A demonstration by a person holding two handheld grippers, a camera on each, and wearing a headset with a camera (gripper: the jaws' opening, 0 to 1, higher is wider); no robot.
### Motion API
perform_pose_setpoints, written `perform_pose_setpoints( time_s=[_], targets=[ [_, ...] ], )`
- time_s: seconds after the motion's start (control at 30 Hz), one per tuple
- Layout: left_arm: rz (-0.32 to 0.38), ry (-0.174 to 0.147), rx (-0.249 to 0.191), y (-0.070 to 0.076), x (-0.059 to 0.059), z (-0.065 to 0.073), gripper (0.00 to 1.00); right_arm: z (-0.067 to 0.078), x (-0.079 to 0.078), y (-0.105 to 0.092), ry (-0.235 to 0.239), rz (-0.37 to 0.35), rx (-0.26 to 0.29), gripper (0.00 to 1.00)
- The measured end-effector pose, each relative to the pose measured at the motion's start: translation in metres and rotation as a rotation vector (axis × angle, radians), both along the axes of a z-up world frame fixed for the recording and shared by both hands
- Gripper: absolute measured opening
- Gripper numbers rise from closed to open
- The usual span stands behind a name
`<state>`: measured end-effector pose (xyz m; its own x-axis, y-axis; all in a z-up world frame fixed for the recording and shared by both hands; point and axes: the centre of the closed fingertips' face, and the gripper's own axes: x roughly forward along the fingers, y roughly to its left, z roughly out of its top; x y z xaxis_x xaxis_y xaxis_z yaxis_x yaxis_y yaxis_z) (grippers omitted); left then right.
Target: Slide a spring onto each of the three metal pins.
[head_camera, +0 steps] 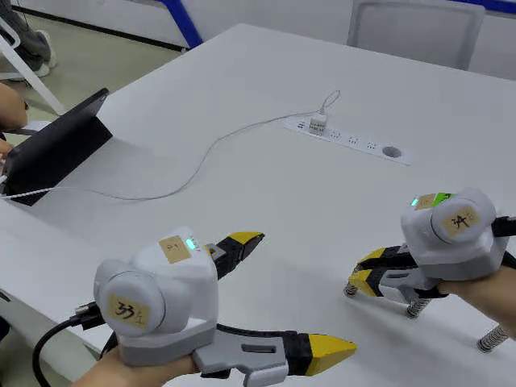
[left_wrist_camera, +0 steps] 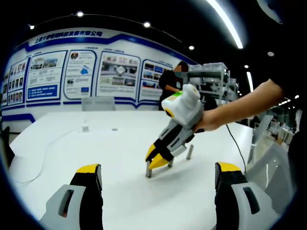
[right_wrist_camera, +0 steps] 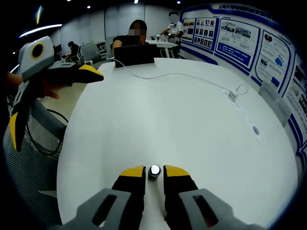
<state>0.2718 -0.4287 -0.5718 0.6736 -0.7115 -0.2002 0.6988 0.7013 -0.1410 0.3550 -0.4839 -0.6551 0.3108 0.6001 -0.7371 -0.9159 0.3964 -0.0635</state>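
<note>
- Left gripper was wide open and empty, near left over the surface.
- Right gripper was clamped on a pin, near right.
- A spring stood upright just right of it.

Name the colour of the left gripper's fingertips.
Yellow. The left gripper shows its fingertips best in the head view.

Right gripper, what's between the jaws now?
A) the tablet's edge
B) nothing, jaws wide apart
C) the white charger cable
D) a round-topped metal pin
D: in the right gripper view, the right gripper has its yellow-tipped jaws closed in on both sides of the round silver top of a metal pin standing on the white table.
</note>
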Motion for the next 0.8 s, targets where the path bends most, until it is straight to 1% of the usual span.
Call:
perform_pose_setpoints(
  time_s=[0.07, 0.2, 0.4, 0.57, 0.67, 0.8],
  targets=[
    [-0.002, 0.002, 0.0, 0.0, -0.001, 0.0, 1.0, 0.001, 0.001, -0.002, -0.009, -0.004, 0.002, 0.16],
    [0.004, 0.006, -0.007, 0.001, 0.0, 0.0, 1.0, 0.007, -0.001, -0.005, -0.013, -0.018, 0.027, 0.18],
    [0.011, 0.013, -0.007, 0.002, 0.001, -0.001, 0.99, 0.013, -0.006, -0.013, -0.05, -0.032, 0.054, 0.2],
    [0.01, 0.017, 0.002, 0.002, 0.001, -0.004, 0.99, 0.019, -0.008, -0.023, -0.075, -0.068, 0.098, 0.22],
    [0.011, 0.021, 0.006, 0.002, 0.001, -0.005, 0.99, 0.025, -0.01, -0.031, -0.099, -0.098, 0.13, 0.24],
    [0.003, 0.025, 0.007, 0.001, 0.001, -0.006, 0.99, 0.031, -0.014, -0.04, -0.118, -0.118, 0.147, 0.28]
  ],
)
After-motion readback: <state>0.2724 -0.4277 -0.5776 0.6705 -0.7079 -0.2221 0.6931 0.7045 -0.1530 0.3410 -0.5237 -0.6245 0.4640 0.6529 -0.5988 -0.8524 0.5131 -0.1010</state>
